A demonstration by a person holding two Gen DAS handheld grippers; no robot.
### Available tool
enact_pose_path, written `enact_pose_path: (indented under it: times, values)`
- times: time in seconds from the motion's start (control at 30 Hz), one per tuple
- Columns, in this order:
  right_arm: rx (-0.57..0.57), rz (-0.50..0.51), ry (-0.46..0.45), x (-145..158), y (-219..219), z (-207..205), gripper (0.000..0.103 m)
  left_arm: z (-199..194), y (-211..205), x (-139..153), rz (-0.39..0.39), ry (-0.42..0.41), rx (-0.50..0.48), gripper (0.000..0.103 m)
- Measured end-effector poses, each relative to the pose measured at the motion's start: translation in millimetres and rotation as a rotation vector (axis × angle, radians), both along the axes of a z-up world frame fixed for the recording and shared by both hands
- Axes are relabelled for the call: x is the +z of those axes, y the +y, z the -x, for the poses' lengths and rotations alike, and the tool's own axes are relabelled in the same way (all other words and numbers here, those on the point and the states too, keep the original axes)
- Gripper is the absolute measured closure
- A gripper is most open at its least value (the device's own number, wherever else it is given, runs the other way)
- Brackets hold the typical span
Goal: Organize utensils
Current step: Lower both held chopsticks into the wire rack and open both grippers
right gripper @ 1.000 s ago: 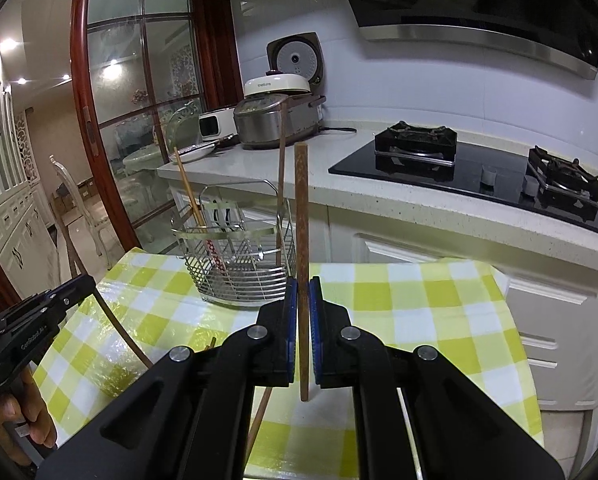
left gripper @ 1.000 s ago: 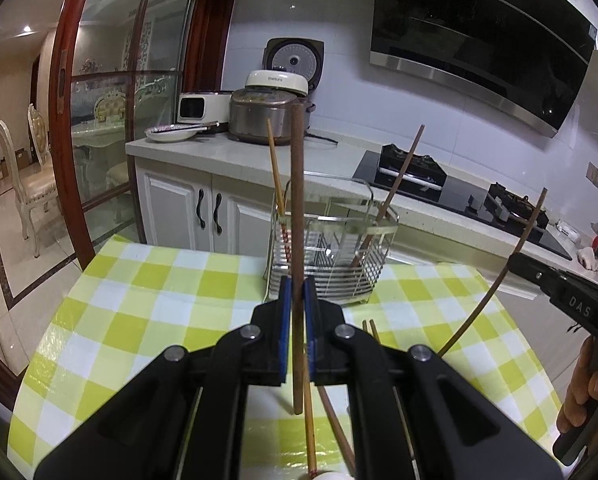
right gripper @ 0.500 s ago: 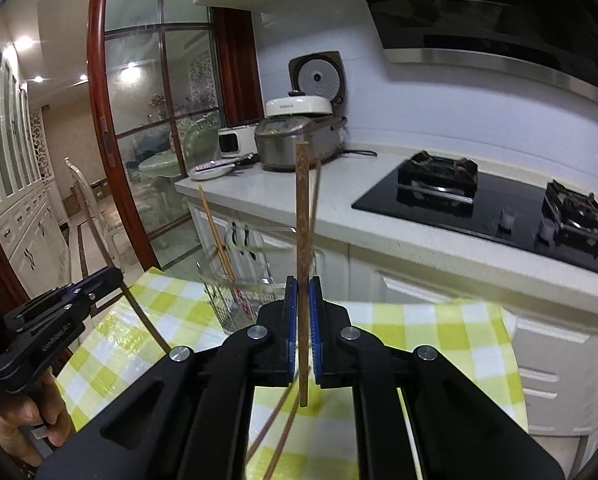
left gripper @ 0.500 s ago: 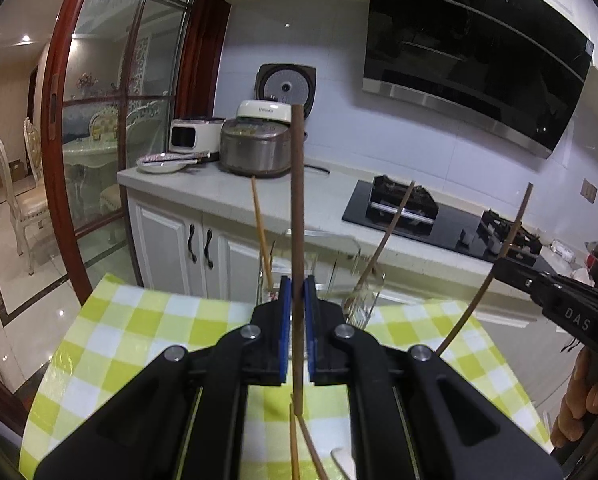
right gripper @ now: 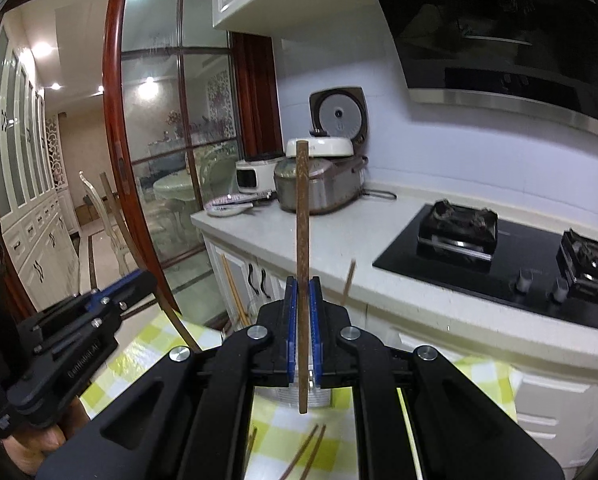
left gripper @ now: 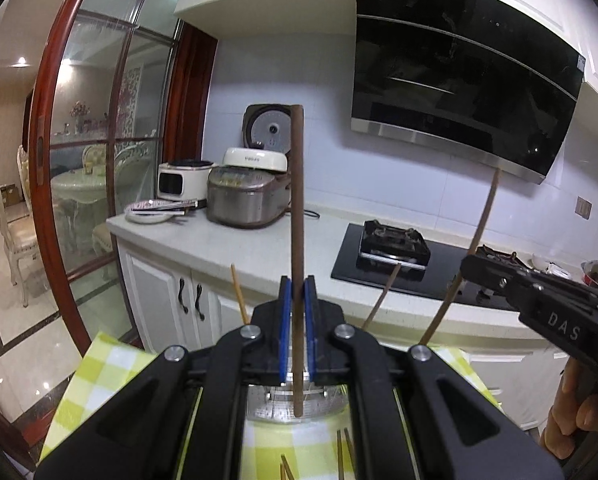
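Left wrist view shows the left gripper with its blue pads pressed together on a dark brown chopstick, which stands upright, its top against the kitchen wall and its lower tip hanging over the metal utensil holder, of which only a sliver of shiny rim shows between the black arms. In the right wrist view the right gripper is likewise clamped on a lighter, reddish-brown chopstick, also upright, its square-cut tip just above the same holder. By my reading the job is partway through: at least two chopsticks already stand leaning in the holder, a pale bamboo one and a darker one, while several more chopsticks lie loose on the cloth below, so the two held ones are yet to be dropped in and the rest yet to be collected. The sticks look like slim, straight rods of wood or bamboo, matte and slightly grainy, hard and light, likely to pivot in a narrow grip if knocked. The holder appears to be polished wire or steel, bright and rigid. It sits on a yellow-green and white checked tablecloth, smooth and probably a wipeable sheet. Behind runs a pale stone-like counter with a glossy black glass hob.
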State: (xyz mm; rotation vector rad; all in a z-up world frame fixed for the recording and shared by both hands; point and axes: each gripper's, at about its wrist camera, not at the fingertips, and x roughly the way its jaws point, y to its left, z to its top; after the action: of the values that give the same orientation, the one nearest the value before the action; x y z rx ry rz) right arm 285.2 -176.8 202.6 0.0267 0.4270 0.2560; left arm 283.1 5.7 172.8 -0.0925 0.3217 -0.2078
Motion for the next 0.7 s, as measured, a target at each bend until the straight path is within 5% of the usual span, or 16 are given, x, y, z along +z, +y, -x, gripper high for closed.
enact_pose_path:
  times: [0.33,0.7]
  values:
    - [0.0,-0.019,-0.039,16,3,-28,0.095,-22,3,11,0.018,-0.05,0.03,0.096]
    - [-0.029,-0.033,-0.083,-1,10,-52,0.095,-53,-6,-4,0.011,-0.063,0.042,0.096]
